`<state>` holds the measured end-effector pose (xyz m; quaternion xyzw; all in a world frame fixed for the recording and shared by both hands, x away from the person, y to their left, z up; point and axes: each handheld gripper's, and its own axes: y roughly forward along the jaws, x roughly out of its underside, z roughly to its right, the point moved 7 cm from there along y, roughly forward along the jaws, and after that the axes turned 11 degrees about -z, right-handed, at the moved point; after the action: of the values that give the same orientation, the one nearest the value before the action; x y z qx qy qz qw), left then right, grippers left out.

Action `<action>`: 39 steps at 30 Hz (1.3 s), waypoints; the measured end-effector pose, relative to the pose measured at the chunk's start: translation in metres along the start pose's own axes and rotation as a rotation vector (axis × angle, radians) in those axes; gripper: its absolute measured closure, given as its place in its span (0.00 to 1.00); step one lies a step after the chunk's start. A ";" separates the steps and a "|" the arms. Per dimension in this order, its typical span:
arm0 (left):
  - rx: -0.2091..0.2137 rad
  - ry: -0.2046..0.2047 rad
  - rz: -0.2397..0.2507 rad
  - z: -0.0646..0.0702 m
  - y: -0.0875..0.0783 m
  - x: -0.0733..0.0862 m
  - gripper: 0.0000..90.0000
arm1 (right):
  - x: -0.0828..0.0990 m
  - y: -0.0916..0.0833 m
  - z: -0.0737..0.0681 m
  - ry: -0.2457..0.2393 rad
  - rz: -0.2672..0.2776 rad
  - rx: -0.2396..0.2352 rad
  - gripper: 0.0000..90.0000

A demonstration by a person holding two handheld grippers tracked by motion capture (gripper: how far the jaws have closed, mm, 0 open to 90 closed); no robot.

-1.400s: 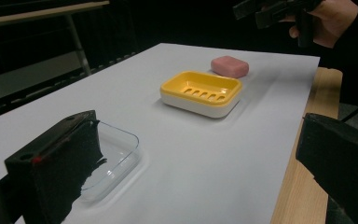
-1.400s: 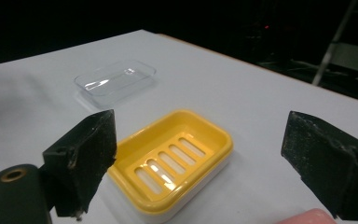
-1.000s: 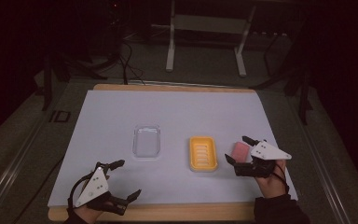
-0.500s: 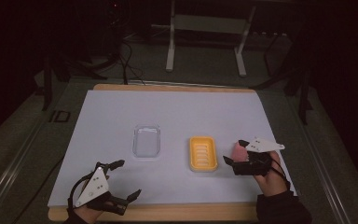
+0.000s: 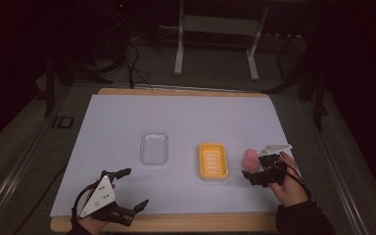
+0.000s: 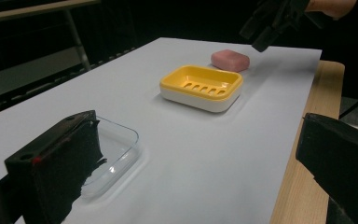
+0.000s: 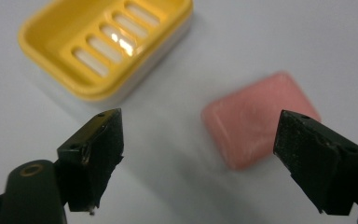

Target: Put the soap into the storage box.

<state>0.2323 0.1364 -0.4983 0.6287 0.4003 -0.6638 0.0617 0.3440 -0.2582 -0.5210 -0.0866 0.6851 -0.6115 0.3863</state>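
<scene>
White paper covers the counter [image 5: 127, 122]. Pink soap [image 5: 250, 158] is seen at the yellow soap dish's [image 5: 213, 160] three o'clock, beneath the right hand-held gripper's [image 7: 200, 154] wide-open, empty jaws. Off-centre closing could slide it away.

The left gripper [image 5: 129, 190] sits at the near left, held by the left hand [image 5: 92, 226], its jaws spread wide and pointing right; the right gripper [image 5: 250, 172] sits at the near right, gripped by the right hand [image 5: 289, 183] in a dark sleeve, jaws parted and aimed left.
</scene>
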 end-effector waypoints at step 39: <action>-0.003 0.008 -0.009 0.001 0.001 0.001 0.01 | 0.026 0.015 -0.009 0.561 -0.589 -0.059 0.20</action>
<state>0.2320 0.1356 -0.4994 0.6295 0.4046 -0.6608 0.0580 0.3256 -0.2632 -0.5464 -0.1202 0.7271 -0.6759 -0.0100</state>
